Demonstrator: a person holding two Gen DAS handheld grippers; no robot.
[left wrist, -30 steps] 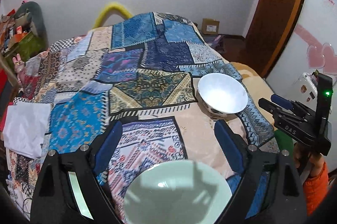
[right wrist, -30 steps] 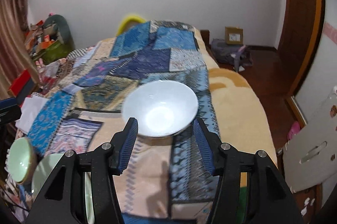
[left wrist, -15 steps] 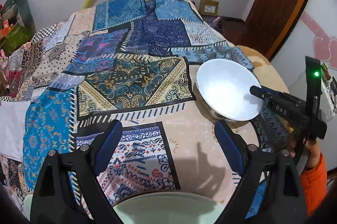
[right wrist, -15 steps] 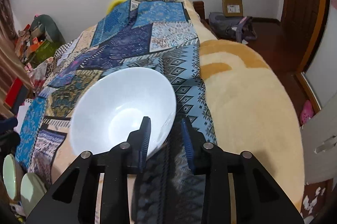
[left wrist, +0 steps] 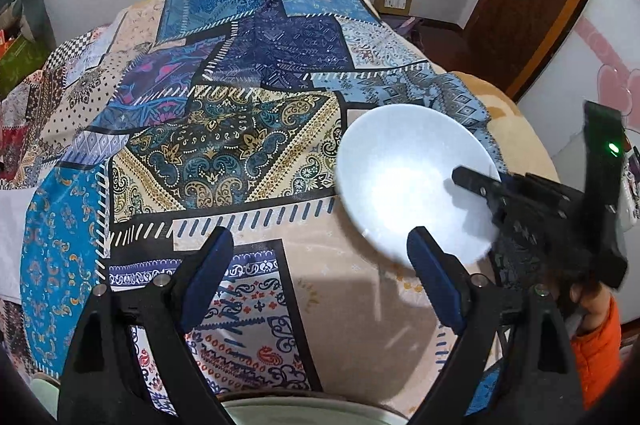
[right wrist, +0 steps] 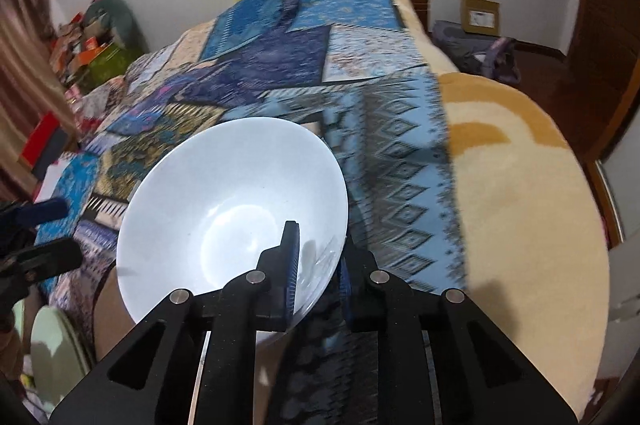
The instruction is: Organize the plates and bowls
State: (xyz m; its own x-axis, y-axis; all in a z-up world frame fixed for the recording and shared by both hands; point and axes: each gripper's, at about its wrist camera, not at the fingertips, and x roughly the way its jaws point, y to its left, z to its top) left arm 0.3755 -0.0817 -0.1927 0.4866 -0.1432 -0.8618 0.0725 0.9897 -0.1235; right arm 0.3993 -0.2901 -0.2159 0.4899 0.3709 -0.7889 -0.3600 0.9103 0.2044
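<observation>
Right gripper [right wrist: 318,267] is now clamped on the white bowl's [right wrist: 224,201] near rim, one finger inside, one outside. A second ago its jaws stood wide with the bowl out ahead between them; half a second ago they were half closed around the rim. The bowl now fills the lower left of the right wrist view and looks tilted toward the camera, against the patchwork bedspread [right wrist: 376,161]; whether its base still touches the cloth cannot be told, the base is hidden.

Left gripper [left wrist: 316,257] has jaws wide, nothing between them, same width as in both earlier frames. It hovers over the bedspread [left wrist: 224,153], lower and closer than before. In the left wrist view the white bowl [left wrist: 400,181] sits right of centre, larger than a second ago, with the right gripper [left wrist: 480,191] reaching over its right edge; earlier that gripper stood clear of it.

Pale green bowl [left wrist: 304,415]: a second ago most of it showed between the left fingers, now only a thin rim strip at the bottom edge, rest cut off. In the right view green dishes [right wrist: 56,353] at lower left are cut by the frame; how many cannot be told. An orange sleeve [left wrist: 596,353] and part of a hand [left wrist: 592,305] show behind the right gripper, mostly hidden. Right view is motion-blurred on the cloth.
</observation>
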